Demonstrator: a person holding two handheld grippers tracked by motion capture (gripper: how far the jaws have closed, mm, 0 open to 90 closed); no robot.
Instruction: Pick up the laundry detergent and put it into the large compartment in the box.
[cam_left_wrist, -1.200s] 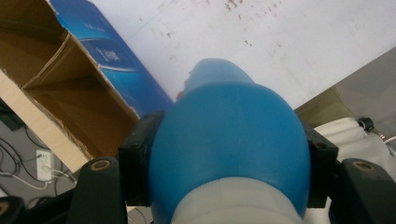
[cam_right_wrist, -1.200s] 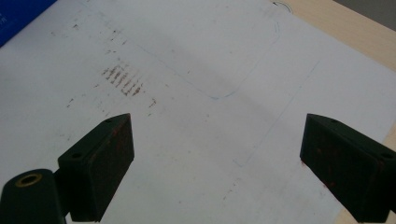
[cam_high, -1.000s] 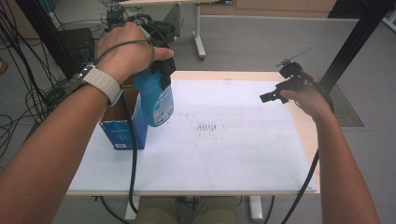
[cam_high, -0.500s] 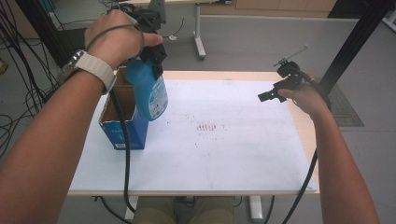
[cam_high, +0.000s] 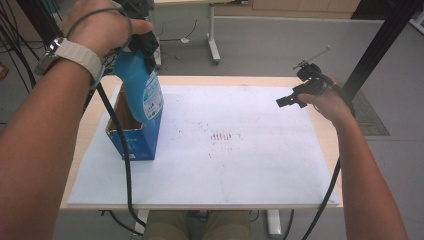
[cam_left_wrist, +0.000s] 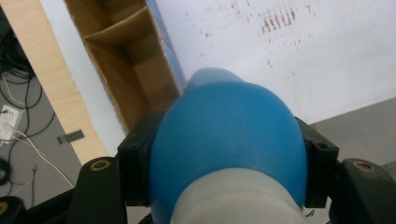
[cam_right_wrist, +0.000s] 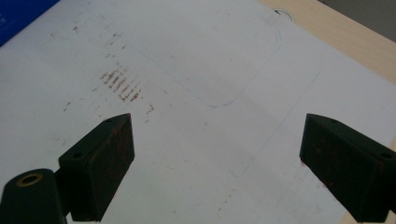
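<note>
The blue bottle (cam_high: 141, 85) hangs over the open cardboard box (cam_high: 131, 134) near the tabletop's left edge, clamped in the left gripper (cam_high: 141, 44). Lift it straight up so it clears the box walls. The right gripper (cam_high: 300, 95) waits, jaws wide apart.

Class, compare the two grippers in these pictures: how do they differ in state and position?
The left gripper is shut on the blue bottle, while the right gripper is open and holds nothing. The left one is raised over the cardboard box; the right hangs above the white sheet near the table's right edge. Both have black jaws.
</note>
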